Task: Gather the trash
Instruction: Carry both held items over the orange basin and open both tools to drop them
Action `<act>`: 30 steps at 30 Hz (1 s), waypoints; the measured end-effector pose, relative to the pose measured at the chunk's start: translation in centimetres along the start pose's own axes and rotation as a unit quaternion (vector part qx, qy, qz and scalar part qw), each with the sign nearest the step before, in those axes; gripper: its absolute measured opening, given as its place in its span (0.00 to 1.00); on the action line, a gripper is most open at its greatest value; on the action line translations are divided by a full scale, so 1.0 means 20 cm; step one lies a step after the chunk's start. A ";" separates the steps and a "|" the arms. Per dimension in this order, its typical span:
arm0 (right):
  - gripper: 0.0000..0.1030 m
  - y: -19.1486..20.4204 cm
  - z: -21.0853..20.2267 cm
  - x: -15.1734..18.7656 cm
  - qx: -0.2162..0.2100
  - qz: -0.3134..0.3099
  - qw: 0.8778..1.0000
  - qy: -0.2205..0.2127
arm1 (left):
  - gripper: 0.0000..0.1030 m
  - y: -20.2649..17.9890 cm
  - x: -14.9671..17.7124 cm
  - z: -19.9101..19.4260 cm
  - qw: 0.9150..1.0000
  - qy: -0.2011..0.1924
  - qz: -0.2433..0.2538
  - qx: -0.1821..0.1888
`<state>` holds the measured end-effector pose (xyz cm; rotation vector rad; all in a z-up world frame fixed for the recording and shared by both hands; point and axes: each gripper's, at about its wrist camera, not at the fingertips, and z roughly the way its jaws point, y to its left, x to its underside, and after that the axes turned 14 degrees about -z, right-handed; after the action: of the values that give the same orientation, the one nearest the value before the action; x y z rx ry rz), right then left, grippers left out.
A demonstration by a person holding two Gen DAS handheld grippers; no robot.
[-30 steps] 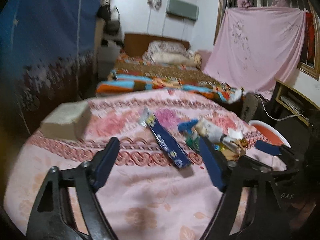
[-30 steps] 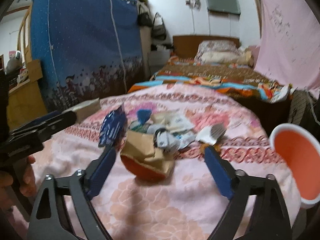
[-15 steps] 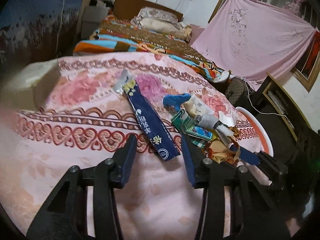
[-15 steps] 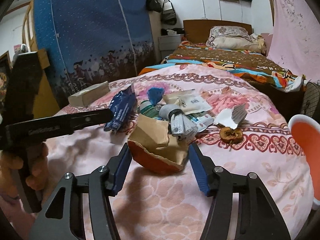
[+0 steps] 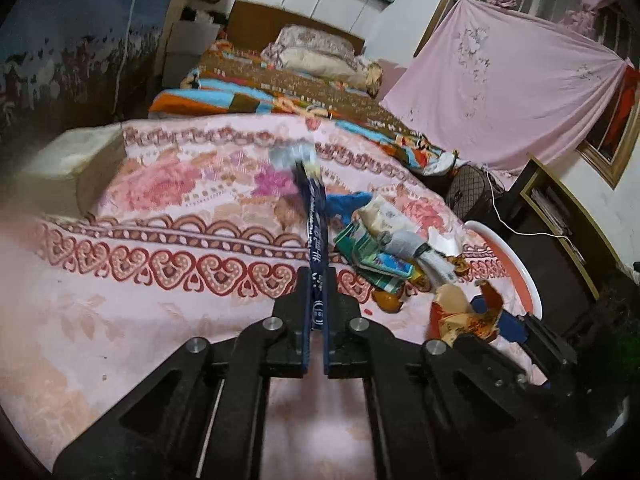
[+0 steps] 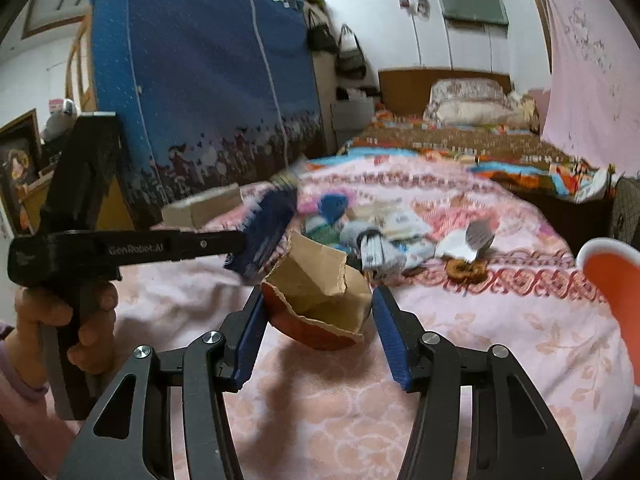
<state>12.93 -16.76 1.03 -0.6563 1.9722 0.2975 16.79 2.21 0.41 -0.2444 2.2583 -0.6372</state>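
Trash held, left: one long dark-blue snack wrapper [image 5: 316,240] with a silvery crimped end, pinched at its near end by the left gripper [image 5: 316,312], jaws fully closed on it; the far end sticks up off the bedspread and looks blurred.
Trash held, right: one torn paper cup [image 6: 320,304], brown inside and red-orange outside, sits between the blue pads of the right gripper [image 6: 320,344]; jaws at a medium gap and closing, both pads against the cup's sides.
Trash left on the bed: a loose heap [image 5: 384,248] just beyond both grippers, with one blue scrap, one green-and-blue packet, one pale pouch, one grey-white rolled wrapper and one white torn paper; exact count of smaller bits unclear.
Other scraps: one brown dried peel [image 6: 466,268] near one silver-and-white foil piece [image 6: 478,238], right of the heap.
Surface: pink floral bedspread [image 5: 160,320].
Bin: one orange basin with a white rim [image 6: 612,280] at the bed's right edge.
Elsewhere: one beige box [image 5: 72,160] at far left.
Person: one hand [image 6: 60,320] grips the left tool's handle.
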 end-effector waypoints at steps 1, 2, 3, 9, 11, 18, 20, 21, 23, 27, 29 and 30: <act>0.50 0.00 -0.02 0.00 0.002 -0.001 1.000 -0.010 | 0.00 -0.01 0.00 -0.01 1.000 -0.009 0.004 0.000; 0.50 -0.01 -0.03 -0.01 0.005 -0.001 1.000 -0.019 | 0.00 -0.02 0.01 -0.03 1.000 -0.018 0.012 0.002; 0.50 -0.01 -0.05 -0.01 0.010 -0.003 1.000 -0.030 | 0.00 -0.03 0.01 -0.04 1.000 -0.024 0.017 0.002; 0.50 -0.07 -0.18 -0.05 0.040 -0.003 0.995 -0.095 | 0.00 -0.16 0.04 -0.14 0.995 -0.085 0.059 0.010; 0.50 -0.10 -0.22 -0.07 0.056 -0.002 0.991 -0.119 | 0.00 -0.21 0.04 -0.17 0.991 -0.109 0.075 0.016; 0.50 -0.31 -0.40 -0.14 0.139 0.003 0.973 -0.182 | 0.00 -0.51 0.05 -0.21 0.974 -0.168 0.133 0.073; 0.50 -0.40 -0.44 -0.14 0.162 0.016 0.968 -0.191 | 0.00 -0.59 0.05 -0.19 0.971 -0.168 0.146 0.089; 0.50 -0.44 -0.46 -0.14 0.175 0.024 0.965 -0.194 | 0.00 -0.64 0.05 -0.17 0.969 -0.166 0.154 0.099; 0.50 -0.52 -0.49 -0.12 0.195 0.039 0.959 -0.200 | 0.00 -0.71 0.06 -0.14 0.967 -0.159 0.164 0.113; 0.50 -0.67 -0.55 -0.06 0.246 0.060 0.947 -0.198 | 0.00 -0.86 0.06 -0.05 0.964 -0.136 0.176 0.144; 0.50 -0.74 -0.58 -0.02 0.269 0.079 0.940 -0.193 | 0.00 -0.92 0.07 0.00 0.964 -0.121 0.180 0.157; 0.50 -0.77 -0.58 0.00 0.277 0.088 0.938 -0.190 | 0.00 -0.96 0.08 0.03 0.964 -0.109 0.182 0.163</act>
<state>12.98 -34.82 7.69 -0.0485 1.6291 -0.0338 15.70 -15.03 8.91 0.2468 1.8847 -0.7296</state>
